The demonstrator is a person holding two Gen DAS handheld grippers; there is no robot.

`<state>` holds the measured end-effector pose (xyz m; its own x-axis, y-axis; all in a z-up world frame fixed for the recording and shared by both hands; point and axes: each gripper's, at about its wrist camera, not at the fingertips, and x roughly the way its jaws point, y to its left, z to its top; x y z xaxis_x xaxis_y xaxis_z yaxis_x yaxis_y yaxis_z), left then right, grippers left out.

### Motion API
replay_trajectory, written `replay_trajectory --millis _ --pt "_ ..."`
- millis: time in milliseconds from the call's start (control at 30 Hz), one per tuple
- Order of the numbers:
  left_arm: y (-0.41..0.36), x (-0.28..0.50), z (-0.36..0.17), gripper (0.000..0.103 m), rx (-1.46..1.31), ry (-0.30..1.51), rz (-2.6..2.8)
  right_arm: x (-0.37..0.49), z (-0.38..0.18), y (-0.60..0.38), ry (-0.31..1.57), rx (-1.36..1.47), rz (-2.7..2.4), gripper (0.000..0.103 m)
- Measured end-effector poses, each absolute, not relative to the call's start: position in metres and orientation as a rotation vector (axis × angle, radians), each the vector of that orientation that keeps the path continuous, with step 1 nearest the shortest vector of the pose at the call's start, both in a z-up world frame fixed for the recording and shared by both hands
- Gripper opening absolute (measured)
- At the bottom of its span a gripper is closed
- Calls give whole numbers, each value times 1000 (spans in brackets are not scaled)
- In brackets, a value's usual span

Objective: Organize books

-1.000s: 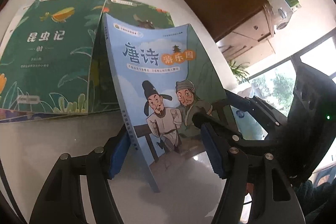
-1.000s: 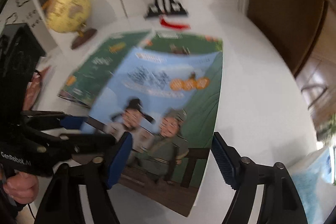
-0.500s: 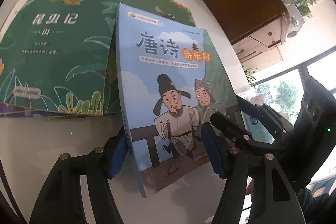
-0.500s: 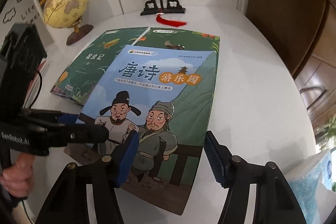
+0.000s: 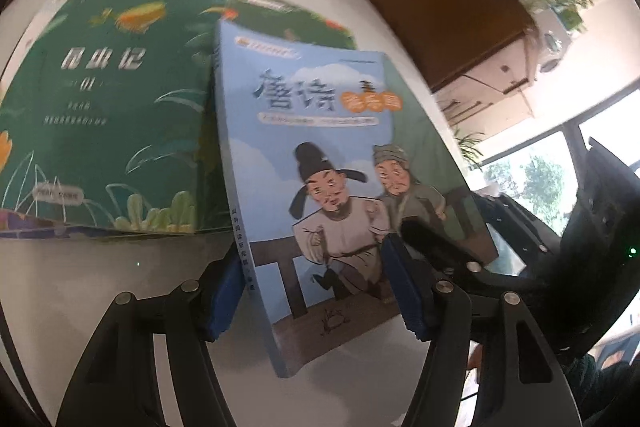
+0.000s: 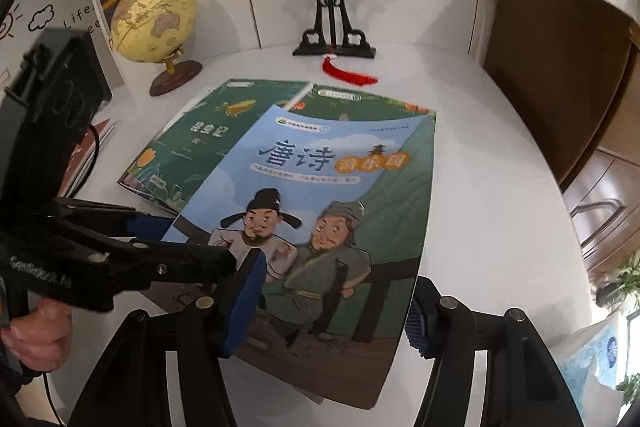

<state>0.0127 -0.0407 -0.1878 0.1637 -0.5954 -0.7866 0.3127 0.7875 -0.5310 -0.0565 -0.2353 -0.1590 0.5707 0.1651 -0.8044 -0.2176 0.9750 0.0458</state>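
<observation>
Lying between both pairs of jaws, the blue book [image 6: 320, 211] is overlapping two green books [image 6: 192, 143] ahead on the white table [image 6: 480, 187]. The left gripper [image 5: 312, 291] is bracketing its spine edge; contact is unclear through blur. The right gripper [image 6: 336, 299] is straddling the opposite edge, pads seemingly touching, grip unconfirmed. Bare tabletop is lying open beyond the right gripper's outer finger.

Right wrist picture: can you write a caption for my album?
Blue book between both grippers, lying over green books on the white table.
</observation>
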Motion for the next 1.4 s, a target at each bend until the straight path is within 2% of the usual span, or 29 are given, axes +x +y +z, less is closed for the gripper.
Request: replay_trajectory --millis 233,333,567,867,1400 --pt "-43 15 -196 62 -239 1249 -628 -51 -178 -244 980 -42 210 60" --pt "-45 10 -185 57 -223 1205 -636 -51 -180 -240 979 -77 199 60" --pt "-58 0 -146 57 -204 1117 -710 -56 -147 -230 880 -98 254 60" --pt "-47 7 -145 57 -217 1116 -725 -51 -134 -230 852 -64 267 60" --pt "-20 4 -98 57 -204 985 -709 -53 -96 -204 735 -100 292 59"
